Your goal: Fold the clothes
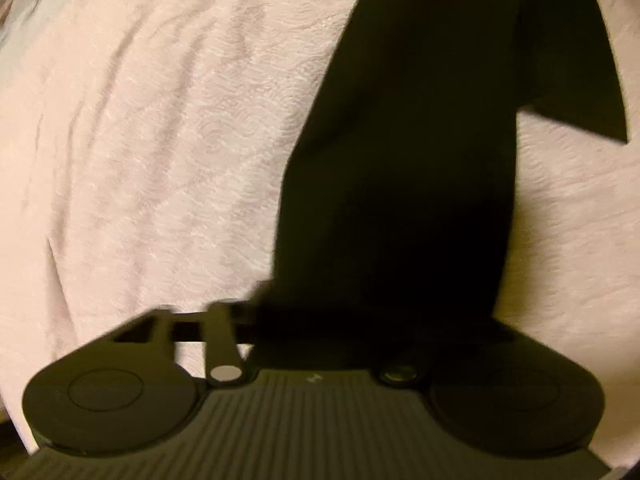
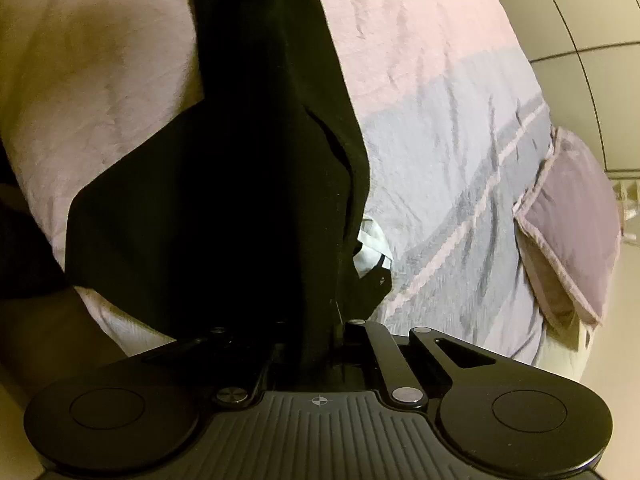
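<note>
Right wrist view: right tongs [image 2: 320,344] pinch black garment [image 2: 248,184] at 6 o'clock, hanging it over the bed [image 2: 440,100] to straighten. Left tongs [image 1: 360,320]: garment hides tips, can't tell.

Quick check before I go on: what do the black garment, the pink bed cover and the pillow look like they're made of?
Black garment: soft matte knit or woven cloth, probably cotton-like; it drapes in limp folds, no sheen. Too dark to see the weave.
Pink bed cover: textured, slightly nubby fabric, like terry or crinkled cotton; fine ripples show.
Pillow: smooth woven cloth with a flat sewn border.
</note>
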Tool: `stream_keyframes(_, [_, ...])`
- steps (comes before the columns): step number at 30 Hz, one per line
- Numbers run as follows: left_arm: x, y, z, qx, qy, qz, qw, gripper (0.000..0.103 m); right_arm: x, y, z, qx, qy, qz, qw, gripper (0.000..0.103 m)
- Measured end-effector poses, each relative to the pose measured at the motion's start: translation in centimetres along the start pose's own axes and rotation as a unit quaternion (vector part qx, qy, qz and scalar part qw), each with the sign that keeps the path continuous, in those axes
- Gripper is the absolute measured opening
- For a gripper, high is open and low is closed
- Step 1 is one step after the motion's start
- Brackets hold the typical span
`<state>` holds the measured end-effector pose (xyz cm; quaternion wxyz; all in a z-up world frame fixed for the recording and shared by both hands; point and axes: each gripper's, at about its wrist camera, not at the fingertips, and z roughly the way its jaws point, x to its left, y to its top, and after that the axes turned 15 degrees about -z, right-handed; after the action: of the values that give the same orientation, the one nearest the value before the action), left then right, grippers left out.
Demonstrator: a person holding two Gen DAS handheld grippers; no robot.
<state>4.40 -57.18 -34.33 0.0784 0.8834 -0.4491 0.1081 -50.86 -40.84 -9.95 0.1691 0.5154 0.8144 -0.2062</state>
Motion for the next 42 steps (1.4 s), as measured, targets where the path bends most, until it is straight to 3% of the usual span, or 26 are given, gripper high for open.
stream_keyframes(2, [0.2, -0.2, -1.1, -0.001, -0.004, -0.013, 0.9999, 0.009, 0.3, 0.5, 0.5, 0.002, -0.005, 0.01, 1.0, 0.002])
stream_keyframes(6, [1.6, -1.5, -5.7, -0.043, 0.054, -0.085, 0.994, 0.007, -2.3, 1.2, 1.5, -0.004, -0.048, 0.024, 0.999, 0.002])
stream_keyframes(9, [4.5, -2.4, -10.2, -0.065, 0.11, -0.162, 0.9784, 0.006, -8.1, 2.1, 2.1, -0.024, -0.091, 0.028, 0.995, 0.001])
stream_keyframes(12, [7.2, -3.0, -15.5, -0.086, 0.177, -0.198, 0.9601, 0.006, -15.9, 4.4, 2.4, -0.058, -0.146, 0.004, 0.988, 0.001])
stream_keyframes(15, [9.9, -3.4, -22.5, -0.106, 0.271, -0.224, 0.9302, 0.005, -23.3, 6.6, 1.1, -0.082, -0.218, -0.017, 0.972, 0.001])
stream_keyframes(19, [12.3, -5.5, -33.4, -0.144, 0.387, -0.266, 0.8712, 0.005, -31.0, 7.7, -5.6, -0.111, -0.332, 0.003, 0.937, 0.001])
stream_keyframes(22, [11.1, -6.8, -41.1, -0.173, 0.452, -0.278, 0.8297, 0.005, -33.0, 7.4, -11.3, -0.13, -0.399, 0.016, 0.907, 0.001])
stream_keyframes(23, [10.4, -7.4, -43.2, -0.181, 0.467, -0.279, 0.8192, 0.005, -32.9, 7.2, -12.8, -0.135, -0.417, 0.018, 0.899, 0.001])
stream_keyframes(24, [9.1, -7.9, -44.7, -0.184, 0.477, -0.276, 0.814, 0.005, -32.5, 7.0, -14.1, -0.138, -0.433, 0.019, 0.89, 0.001])
stream_keyframes(26, [5.6, -8.7, -45.9, -0.178, 0.482, -0.264, 0.8164, 0.005, -30.8, 6.2, -15.7, -0.145, -0.455, 0.023, 0.878, 0.001])
stream_keyframes(29, [-0.1, -10.0, -47.4, -0.167, 0.485, -0.245, 0.8224, 0.005, -26.8, 4.6, -15.6, -0.154, -0.453, 0.038, 0.877, 0.001])
stream_keyframes(31, [-5.8, -10.6, -45.4, -0.143, 0.461, -0.23, 0.8449, 0.005, -23.1, 3.3, -14.1, -0.156, -0.434, 0.048, 0.886, 0.001])
stream_keyframes(33, [-12.6, -11.9, -42.5, -0.111, 0.416, -0.231, 0.8724, 0.006, -18.8, 1.8, -11.2, -0.155, -0.393, 0.058, 0.904, 0.001])
stream_keyframes(36, [-22.1, -11.0, -35.4, -0.052, 0.329, -0.252, 0.9087, 0.005, -10.9, -0.1, -4.9, -0.139, -0.288, 0.053, 0.946, 0.001])
stream_keyframes(39, [-30.6, -9.3, -28.2, 0.008, 0.239, -0.281, 0.9293, 0.006, -3.1, -1.9, 1.6, -0.12, -0.176, 0.041, 0.976, 0.001])
stream_keyframes(42, [-38.3, -8.2, -21.8, 0.049, 0.16, -0.297, 0.94, 0.006, 4.0, -3.2, 6.9, -0.096, -0.083, 0.0, 0.992, 0.001])
